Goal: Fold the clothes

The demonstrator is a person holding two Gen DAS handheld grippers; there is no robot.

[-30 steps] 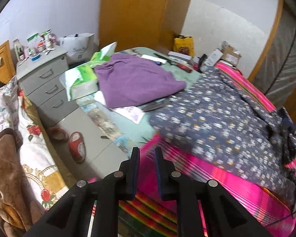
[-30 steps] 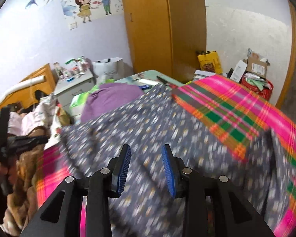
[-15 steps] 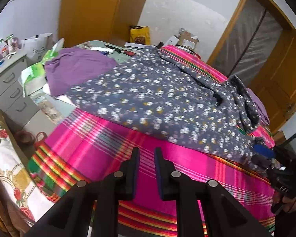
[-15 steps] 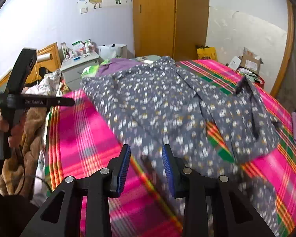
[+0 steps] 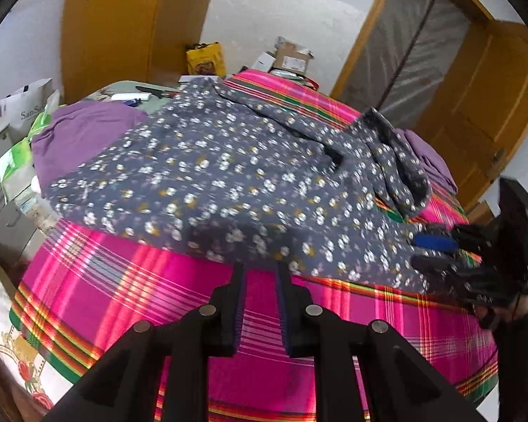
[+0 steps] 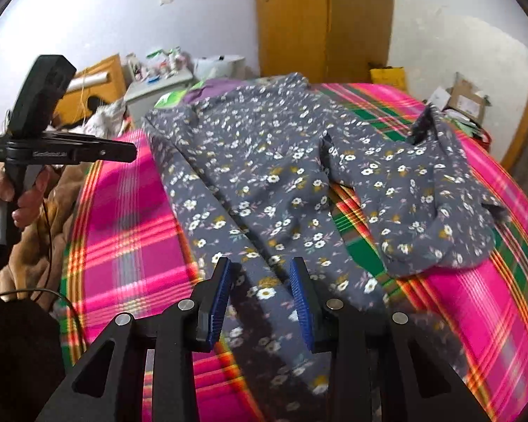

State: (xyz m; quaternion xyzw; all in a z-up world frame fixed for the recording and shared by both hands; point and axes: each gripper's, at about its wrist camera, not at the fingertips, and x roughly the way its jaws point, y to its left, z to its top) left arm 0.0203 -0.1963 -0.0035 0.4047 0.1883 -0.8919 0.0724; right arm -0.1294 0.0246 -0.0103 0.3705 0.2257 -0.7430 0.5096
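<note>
A grey floral garment (image 6: 264, 161) lies spread flat across the pink plaid bed cover (image 5: 130, 281), one sleeve folded toward the far edge. The left gripper (image 5: 259, 270) hovers near the hem, jaws narrowly apart, empty. The right gripper (image 6: 260, 267) hangs over the fabric, jaws wider apart, holding nothing.

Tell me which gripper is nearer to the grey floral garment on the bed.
Right. The right gripper hangs directly over the floral garment, its near end showing between open jaws. The left gripper is above bare pink plaid bedcover, just short of the garment's edge.
</note>
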